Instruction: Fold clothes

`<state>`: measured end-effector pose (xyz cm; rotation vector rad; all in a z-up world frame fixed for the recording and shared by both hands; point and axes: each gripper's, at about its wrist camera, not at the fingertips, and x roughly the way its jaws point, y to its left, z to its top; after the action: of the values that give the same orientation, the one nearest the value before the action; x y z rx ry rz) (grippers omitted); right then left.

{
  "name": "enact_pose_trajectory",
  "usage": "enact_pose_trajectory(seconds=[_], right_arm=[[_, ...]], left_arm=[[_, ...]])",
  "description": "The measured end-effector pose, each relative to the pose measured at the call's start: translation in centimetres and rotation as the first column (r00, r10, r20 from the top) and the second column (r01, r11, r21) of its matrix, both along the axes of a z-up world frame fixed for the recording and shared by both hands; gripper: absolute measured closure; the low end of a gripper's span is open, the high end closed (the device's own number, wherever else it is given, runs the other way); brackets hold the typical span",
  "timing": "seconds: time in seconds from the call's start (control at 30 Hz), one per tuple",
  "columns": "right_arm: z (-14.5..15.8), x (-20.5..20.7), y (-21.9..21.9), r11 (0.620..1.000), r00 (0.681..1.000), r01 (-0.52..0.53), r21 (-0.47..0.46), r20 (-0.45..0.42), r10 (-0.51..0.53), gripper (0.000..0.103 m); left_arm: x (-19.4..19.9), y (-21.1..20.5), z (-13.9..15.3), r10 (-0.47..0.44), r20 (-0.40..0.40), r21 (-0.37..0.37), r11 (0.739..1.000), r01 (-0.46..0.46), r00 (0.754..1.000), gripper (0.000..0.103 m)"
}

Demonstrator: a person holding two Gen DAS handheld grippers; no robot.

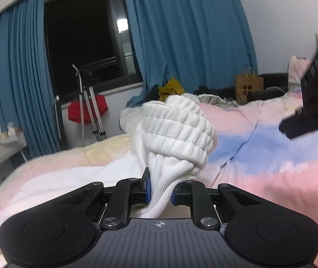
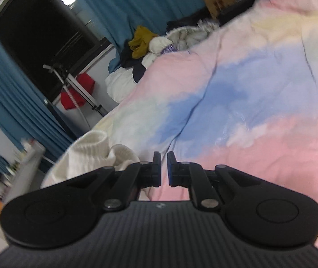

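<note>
A white ribbed sock is bunched up and rolled over itself; my left gripper is shut on its lower end and holds it above the pastel bedspread. In the right wrist view the same white sock shows at the lower left, beside the gripper. My right gripper hangs over the pink and blue bedspread, its jaws nearly closed with a thin gap and nothing between them. The right gripper's black body also shows at the right edge of the left wrist view.
A pile of clothes with a mustard garment lies at the bed's far side, also in the right wrist view. Beyond are blue curtains, a dark window, a drying rack with a red cloth, a paper bag and a white desk.
</note>
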<state>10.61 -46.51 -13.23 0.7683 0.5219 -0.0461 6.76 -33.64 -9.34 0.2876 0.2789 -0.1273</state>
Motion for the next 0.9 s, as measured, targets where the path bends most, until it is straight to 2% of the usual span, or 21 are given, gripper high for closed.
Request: enact_pose_trajectory(seconds=[0.1, 0.17, 0.2, 0.23, 0.3, 0.37, 0.43, 0.5, 0.57, 0.67, 0.73, 0.8, 0.9], right_arm=[[-0.7, 0.4, -0.8, 0.995, 1.0, -0.022, 0.098, 0.008, 0.021, 0.093], [-0.8, 0.9, -0.4, 0.991, 0.998, -0.061, 0.119, 0.019, 0.059, 0.093], [-0.7, 1.0, 0.0, 0.988, 0.996, -0.087, 0.128, 0.03, 0.084, 0.093], [-0.6, 1.1, 0.3, 0.983, 0.993, -0.115, 0.141, 0.048, 0.109, 0.093], [-0.5, 1.2, 0.9, 0.972, 0.984, -0.168, 0.162, 0.086, 0.155, 0.093], [-0.1, 1.2, 1.6, 0.967, 0.978, -0.197, 0.159, 0.106, 0.182, 0.09], [0.2, 1.2, 2.3, 0.965, 0.973, -0.217, 0.147, 0.113, 0.202, 0.074], [0.3, 1.3, 3.1, 0.964, 0.971, -0.228, 0.139, 0.105, 0.215, 0.039], [0.3, 1.5, 4.0, 0.961, 0.969, -0.239, 0.136, 0.09, 0.229, 0.023], [0.0, 2.0, 5.6, 0.945, 0.952, -0.305, 0.121, 0.059, 0.3, 0.023], [-0.2, 2.2, 6.8, 0.948, 0.951, -0.31, 0.065, 0.01, 0.311, 0.023], [-0.5, 2.5, 7.8, 0.953, 0.952, -0.304, 0.005, -0.033, 0.304, 0.022], [-1.2, 3.0, 8.9, 0.948, 0.946, -0.316, -0.027, -0.082, 0.313, 0.016]], left_arm=[[0.2, -0.3, -0.1, -0.031, -0.03, 0.025, 0.999, 0.031, 0.999, 0.083], [0.2, -0.2, -0.2, -0.066, -0.066, 0.068, 0.995, 0.07, 0.996, 0.077], [-0.6, 1.4, -0.7, -0.084, -0.084, 0.088, 0.992, 0.092, 0.993, 0.068], [-0.5, 3.0, -1.1, -0.107, -0.11, 0.104, 0.987, 0.119, 0.988, 0.052], [-0.9, 5.6, -1.8, -0.134, -0.148, 0.111, 0.982, 0.151, 0.98, 0.029], [-1.3, 7.1, -1.4, -0.161, -0.159, 0.117, 0.977, 0.18, 0.974, 0.027], [-1.7, 9.2, -0.9, -0.169, -0.158, 0.163, 0.967, 0.195, 0.973, 0.021], [-2.8, 12.1, -0.8, -0.152, -0.167, 0.18, 0.967, 0.182, 0.974, 0.02], [-3.9, 15.0, -0.6, -0.134, -0.176, 0.197, 0.966, 0.169, 0.975, 0.02], [-3.8, 19.2, -0.5, -0.064, -0.188, 0.2, 0.975, 0.102, 0.98, 0.02], [-4.9, 20.3, -0.7, -0.026, -0.206, 0.179, 0.982, 0.064, 0.978, 0.02], [-4.5, 21.0, -1.1, -0.023, -0.21, 0.189, 0.98, 0.063, 0.978, 0.02], [-4.3, 21.4, -1.3, -0.038, -0.201, 0.226, 0.971, 0.084, 0.979, 0.021]])
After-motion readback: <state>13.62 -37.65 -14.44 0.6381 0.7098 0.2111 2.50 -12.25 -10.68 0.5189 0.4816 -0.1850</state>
